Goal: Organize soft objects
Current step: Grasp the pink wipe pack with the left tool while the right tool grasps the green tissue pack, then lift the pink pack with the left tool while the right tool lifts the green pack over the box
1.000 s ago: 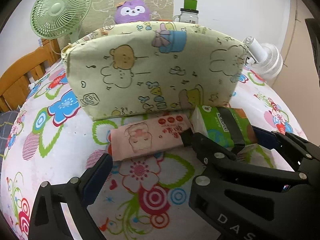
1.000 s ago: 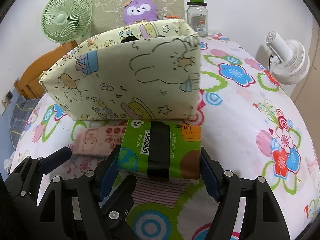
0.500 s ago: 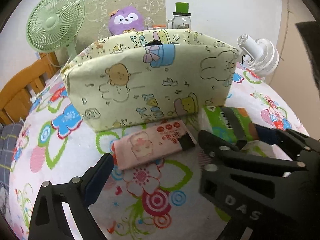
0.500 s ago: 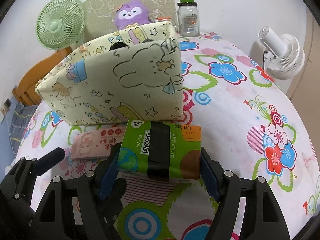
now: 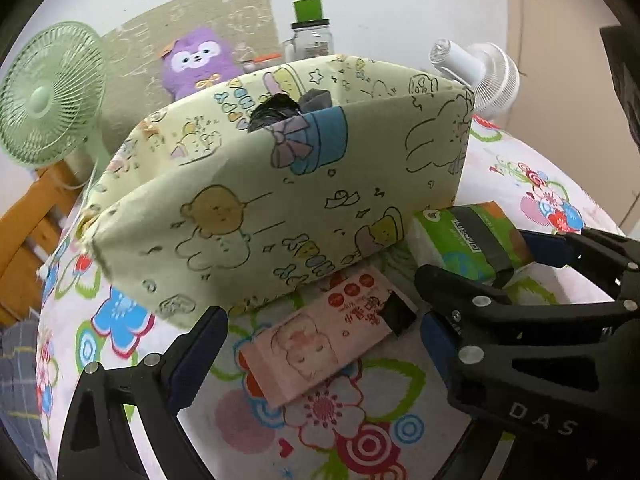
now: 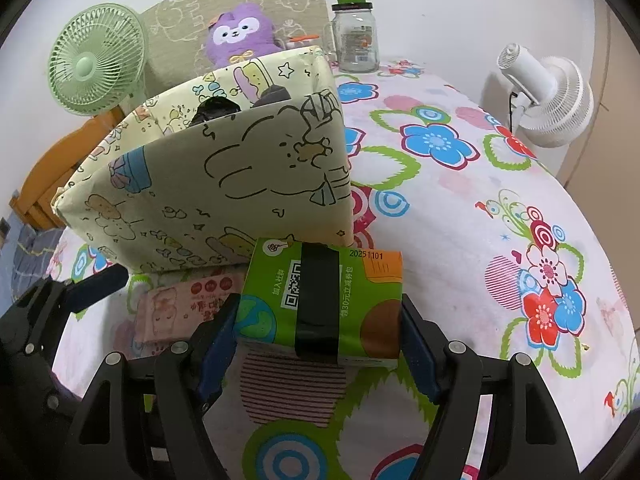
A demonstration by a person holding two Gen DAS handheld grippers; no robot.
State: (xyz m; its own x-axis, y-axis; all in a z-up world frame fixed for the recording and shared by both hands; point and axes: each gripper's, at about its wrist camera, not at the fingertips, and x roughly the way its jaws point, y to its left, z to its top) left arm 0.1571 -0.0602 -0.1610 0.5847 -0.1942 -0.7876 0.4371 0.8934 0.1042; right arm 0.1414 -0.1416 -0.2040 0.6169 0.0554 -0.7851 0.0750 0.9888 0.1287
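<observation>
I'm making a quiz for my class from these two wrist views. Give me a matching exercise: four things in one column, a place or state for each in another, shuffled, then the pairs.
Things:
1. green tissue pack
2. pink wipes pack
3. purple plush toy
4. glass jar

Places or states:
A. behind the fabric bin, against the wall
B. lying flat between the left gripper fingers
C. wears a green lid
D. between the right gripper fingers

Pairs: 1-D, 2-B, 3-A, 4-C

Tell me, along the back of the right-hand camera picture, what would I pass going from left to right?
Green fan → purple plush toy → glass jar with a green lid → white fan.
</observation>
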